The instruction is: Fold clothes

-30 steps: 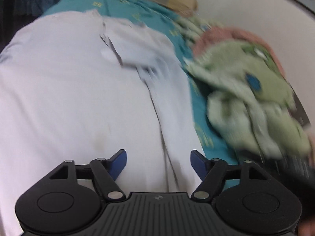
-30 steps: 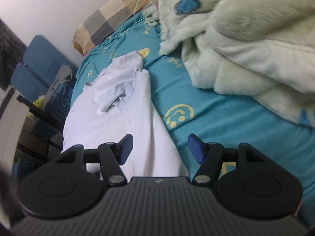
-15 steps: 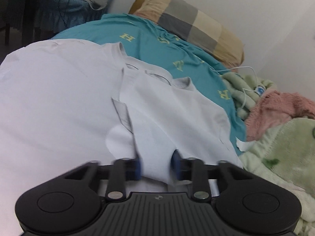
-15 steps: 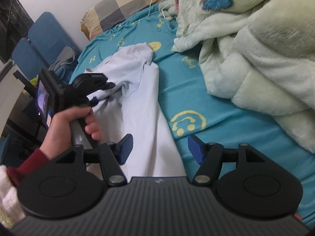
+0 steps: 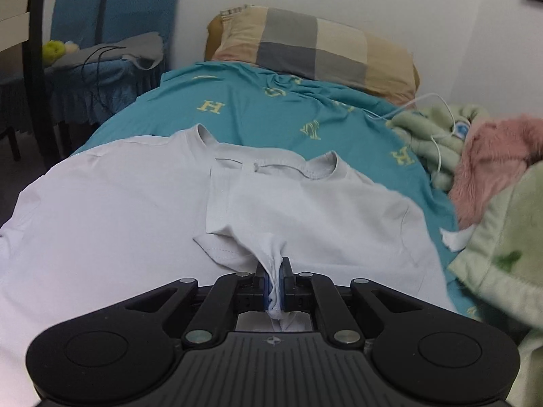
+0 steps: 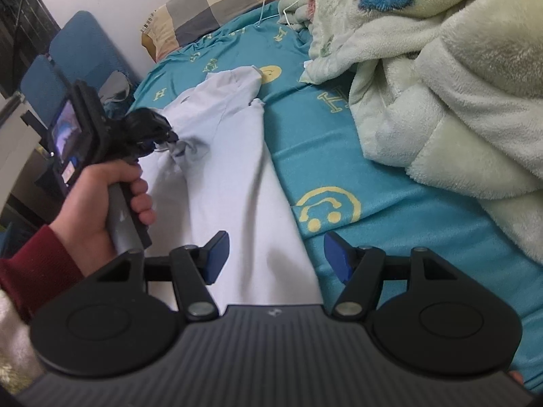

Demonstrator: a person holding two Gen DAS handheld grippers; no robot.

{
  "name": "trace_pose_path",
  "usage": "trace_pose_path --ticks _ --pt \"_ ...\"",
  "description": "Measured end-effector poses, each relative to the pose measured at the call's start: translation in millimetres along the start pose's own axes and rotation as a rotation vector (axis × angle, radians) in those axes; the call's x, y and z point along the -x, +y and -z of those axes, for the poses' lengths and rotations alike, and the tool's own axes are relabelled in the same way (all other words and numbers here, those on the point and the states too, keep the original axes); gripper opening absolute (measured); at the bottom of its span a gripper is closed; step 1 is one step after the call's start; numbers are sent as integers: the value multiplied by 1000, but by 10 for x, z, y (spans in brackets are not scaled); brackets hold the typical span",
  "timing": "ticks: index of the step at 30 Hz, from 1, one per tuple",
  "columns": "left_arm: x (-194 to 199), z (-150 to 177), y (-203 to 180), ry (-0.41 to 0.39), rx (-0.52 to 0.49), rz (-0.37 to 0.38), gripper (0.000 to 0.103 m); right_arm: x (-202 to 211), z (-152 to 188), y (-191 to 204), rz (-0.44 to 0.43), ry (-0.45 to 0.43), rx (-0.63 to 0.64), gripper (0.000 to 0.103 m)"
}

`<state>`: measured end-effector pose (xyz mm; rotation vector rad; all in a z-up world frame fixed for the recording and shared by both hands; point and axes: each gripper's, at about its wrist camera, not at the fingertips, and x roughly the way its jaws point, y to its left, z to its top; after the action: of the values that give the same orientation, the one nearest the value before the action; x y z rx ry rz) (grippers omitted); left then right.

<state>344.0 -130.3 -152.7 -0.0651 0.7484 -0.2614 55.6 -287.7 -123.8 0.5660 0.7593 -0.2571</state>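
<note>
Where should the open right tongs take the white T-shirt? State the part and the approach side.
Probably the T-shirt's long side edge beside the smiley print, coming from the teal-sheet side: the right tongs already straddle that flat edge, while the left tongs pinch the sleeve.

A: What sort of room is it?

B: A bedroom. A bed (image 5: 258,108) under a teal sheet with yellow letters and smiley faces stands against a plain white wall (image 5: 441,17).

A: Any other furniture?

B: A checked pillow (image 5: 315,47) lies at the head edge. Blue-covered chairs (image 5: 112,34) stand beside that corner, next to a dark table leg (image 5: 35,68). Light is soft and even.
</note>
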Motion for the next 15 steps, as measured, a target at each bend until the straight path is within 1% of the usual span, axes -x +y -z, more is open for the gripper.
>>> trace_pose_path --ticks 2,3,5,6,8,9,12,13,14,15 --pt "51 40 -1 -6 -33 13 9 7 2 27 7 -11 15 65" --pt "110 51 -12 -7 -53 22 12 17 -9 56 7 -25 34 65" --pt "260 69 -30 -9 -98 31 21 46 -24 113 8 -51 72 65" --pt "359 77 -32 -14 -113 35 23 68 -30 127 -1 -63 82 65" --pt "569 92 -21 -16 -122 42 37 128 -24 158 -20 -93 103 65" --pt "699 105 -3 -19 -118 47 39 160 -27 181 -22 -109 119 65" --pt "1172 174 36 -42 -121 60 50 266 -6 240 -39 -153 159 65" --pt "1353 213 38 -56 -130 61 57 300 1 259 -46 -167 172 65" --pt "1537 260 47 -70 -138 61 60 340 11 273 -51 -180 180 65" --pt "1722 315 67 -84 -143 64 66 380 17 287 -57 -194 186 65"
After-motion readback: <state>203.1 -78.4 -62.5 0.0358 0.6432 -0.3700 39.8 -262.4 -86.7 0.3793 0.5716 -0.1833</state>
